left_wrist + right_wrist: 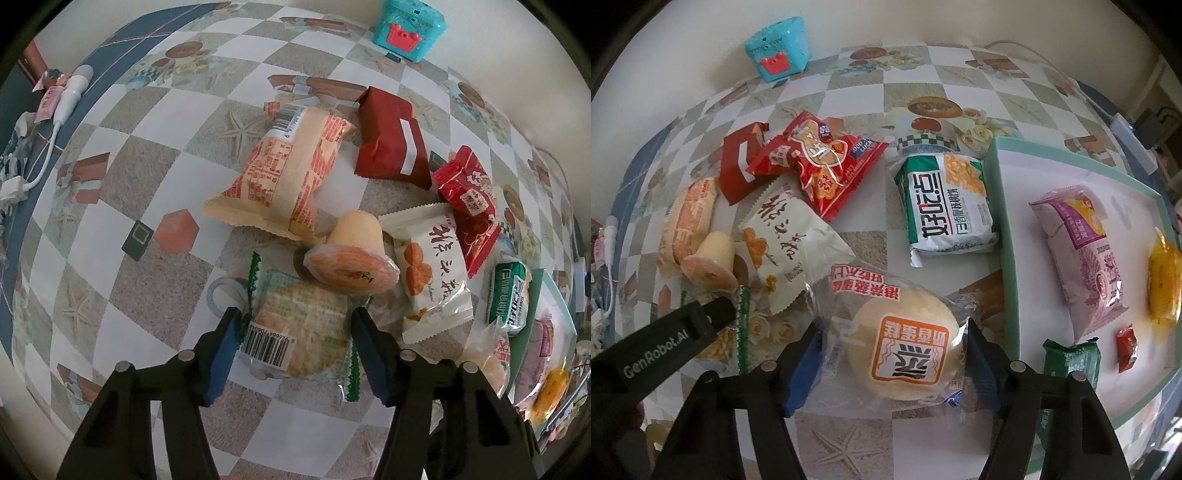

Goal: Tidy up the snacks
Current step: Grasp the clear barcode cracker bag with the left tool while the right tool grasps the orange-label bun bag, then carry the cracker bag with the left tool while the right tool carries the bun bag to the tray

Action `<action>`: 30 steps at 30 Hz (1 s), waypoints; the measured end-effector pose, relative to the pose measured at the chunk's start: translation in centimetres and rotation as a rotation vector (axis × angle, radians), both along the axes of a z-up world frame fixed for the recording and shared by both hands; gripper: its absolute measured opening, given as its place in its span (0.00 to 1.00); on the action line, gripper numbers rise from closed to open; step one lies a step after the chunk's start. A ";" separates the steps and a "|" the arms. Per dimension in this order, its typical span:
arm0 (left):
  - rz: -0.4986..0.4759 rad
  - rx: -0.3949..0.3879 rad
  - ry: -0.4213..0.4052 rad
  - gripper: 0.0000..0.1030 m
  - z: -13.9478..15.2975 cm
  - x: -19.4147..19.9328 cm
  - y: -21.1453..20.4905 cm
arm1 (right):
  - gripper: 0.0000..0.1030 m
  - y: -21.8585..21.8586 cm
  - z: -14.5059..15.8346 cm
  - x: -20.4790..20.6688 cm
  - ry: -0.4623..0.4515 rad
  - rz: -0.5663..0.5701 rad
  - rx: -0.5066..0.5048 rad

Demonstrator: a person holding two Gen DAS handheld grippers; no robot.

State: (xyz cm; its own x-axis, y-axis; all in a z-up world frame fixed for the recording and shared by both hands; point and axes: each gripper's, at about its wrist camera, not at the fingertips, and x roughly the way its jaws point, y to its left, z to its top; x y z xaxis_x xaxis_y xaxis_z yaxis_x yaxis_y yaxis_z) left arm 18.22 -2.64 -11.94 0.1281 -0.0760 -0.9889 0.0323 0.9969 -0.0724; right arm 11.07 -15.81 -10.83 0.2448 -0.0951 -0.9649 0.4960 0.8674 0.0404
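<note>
Beside the green-rimmed tray (1004, 236), seven or so snack packs lie on the worktop (849, 443); four rest inside it. By my judgement, under half done. Left gripper (293, 332) brackets a rice cracker pack (299, 339), right gripper (892, 350) a steamed cake (905, 350), fingers wide around each.

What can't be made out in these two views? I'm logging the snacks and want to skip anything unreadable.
- Rice cracker, left wrist view: the left gripper straddles it; contact unclear.
- Bun, right wrist view: the right gripper flanks it; grip unclear.
- Green pack, right wrist view: partly behind a gripper finger.
- Small red packet in the tray: print too small.
</note>
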 end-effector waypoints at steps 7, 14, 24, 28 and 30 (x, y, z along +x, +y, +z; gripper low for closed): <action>-0.007 0.003 -0.008 0.58 1.1 -0.1 0.1 | 0.69 0.1 0.5 0.0 -0.004 0.000 0.019; -0.003 -0.005 -0.030 0.58 2.8 -0.1 0.5 | 0.69 -0.6 1.7 -0.4 -0.019 0.000 0.045; 0.008 -0.034 -0.091 0.57 5.5 -0.8 1.6 | 0.68 -1.6 5.2 -1.6 -0.077 0.001 0.051; 0.021 -0.052 -0.135 0.57 7.4 -1.2 2.3 | 0.68 -1.6 6.5 -2.1 -0.114 -0.002 0.040; 0.024 -0.058 -0.150 0.57 8.2 -1.3 2.6 | 0.68 -1.6 7.3 -2.3 -0.134 -0.003 0.035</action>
State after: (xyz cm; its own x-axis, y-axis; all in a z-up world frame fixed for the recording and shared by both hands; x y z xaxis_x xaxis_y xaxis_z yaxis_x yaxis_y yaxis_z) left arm 16.95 -0.01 -3.78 0.2766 -0.1274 -0.9525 0.0229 0.9918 -0.1260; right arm 8.74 -17.43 -3.56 0.3713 -0.0626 -0.9264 0.4871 0.8626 0.1369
